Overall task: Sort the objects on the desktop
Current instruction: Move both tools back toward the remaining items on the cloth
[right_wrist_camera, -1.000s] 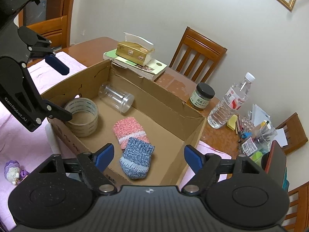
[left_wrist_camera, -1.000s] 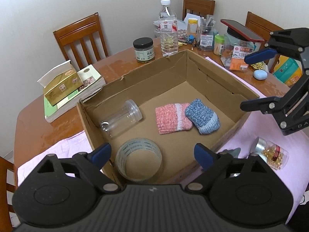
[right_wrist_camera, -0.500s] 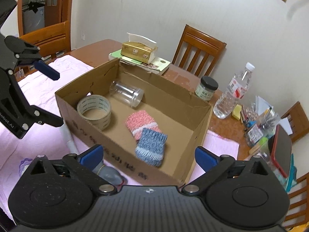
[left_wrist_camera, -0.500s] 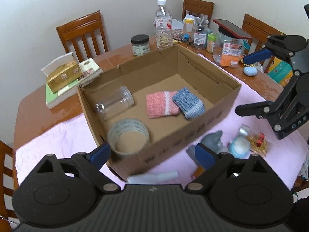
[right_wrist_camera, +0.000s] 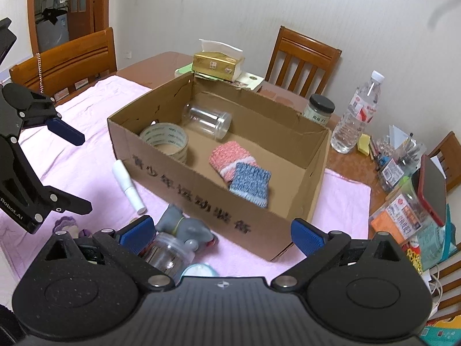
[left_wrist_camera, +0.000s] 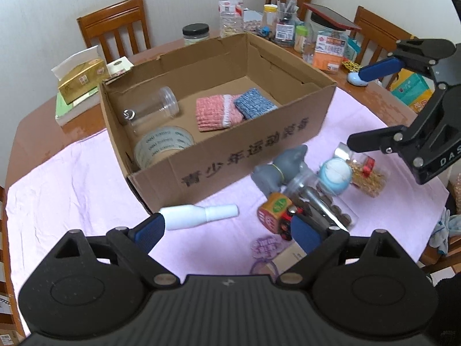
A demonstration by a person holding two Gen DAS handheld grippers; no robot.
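1. left gripper (left_wrist_camera: pixel 227 230) hangs above the pink cloth (left_wrist_camera: pixel 72 190), jaws spread wide with nothing between them.
2. a white bottle (left_wrist_camera: pixel 198 215) lies on its side just in front of the cardboard box (left_wrist_camera: pixel 245 155).
3. inside the box: tape roll (left_wrist_camera: pixel 164 144) at the front left, clear jar (left_wrist_camera: pixel 152 109) lying behind it, pink knit piece (left_wrist_camera: pixel 214 112) and blue knit piece (left_wrist_camera: pixel 253 106) side by side.
4. right of the box front, a cluster: grey toy (left_wrist_camera: pixel 278 168), small toy train (left_wrist_camera: pixel 276 210), clear jar of dark pieces (left_wrist_camera: pixel 319 199), pale blue ball (left_wrist_camera: pixel 335 176).
5. right gripper (right_wrist_camera: pixel 222 232) is wide open and empty, near the box's front corner.
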